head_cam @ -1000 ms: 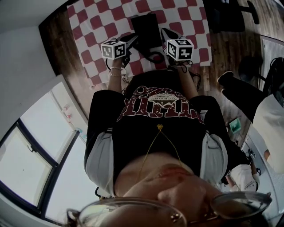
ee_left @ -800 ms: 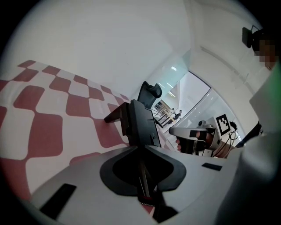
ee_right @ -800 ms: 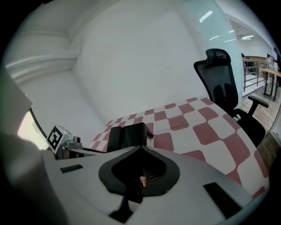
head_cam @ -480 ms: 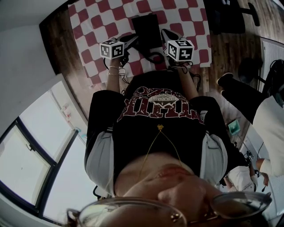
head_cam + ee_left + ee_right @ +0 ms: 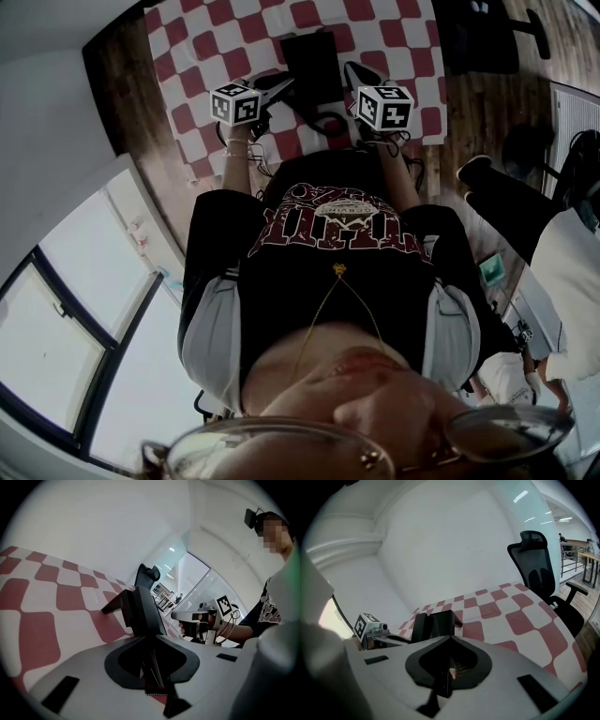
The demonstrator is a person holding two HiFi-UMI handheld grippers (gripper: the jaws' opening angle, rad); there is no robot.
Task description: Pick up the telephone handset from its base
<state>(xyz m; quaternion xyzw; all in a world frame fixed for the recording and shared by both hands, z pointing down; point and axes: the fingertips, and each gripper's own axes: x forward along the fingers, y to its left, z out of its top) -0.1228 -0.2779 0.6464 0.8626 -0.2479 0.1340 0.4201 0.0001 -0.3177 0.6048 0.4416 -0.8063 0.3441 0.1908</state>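
The black telephone (image 5: pixel 309 58) sits on the red-and-white checked tablecloth (image 5: pixel 216 42), and I cannot make out the handset apart from the base. My left gripper (image 5: pixel 279 86) is just left of the phone and my right gripper (image 5: pixel 350 71) just right of it, both pointing at it. In the left gripper view the phone (image 5: pixel 140 606) stands right in front of the shut left gripper (image 5: pixel 147 639), with the right gripper's body (image 5: pixel 199 617) beyond. In the right gripper view the phone (image 5: pixel 436 623) lies just past the shut right gripper (image 5: pixel 449 641). Neither gripper holds anything.
A black office chair (image 5: pixel 536 571) stands at the table's far side, and its base (image 5: pixel 487 33) shows on the wooden floor. Another person's legs and shoe (image 5: pixel 492 183) are on the floor at the right. A white wall (image 5: pixel 440 550) runs behind the table.
Both grippers have barely shifted beside the phone. The other person at the right edge has moved a little.
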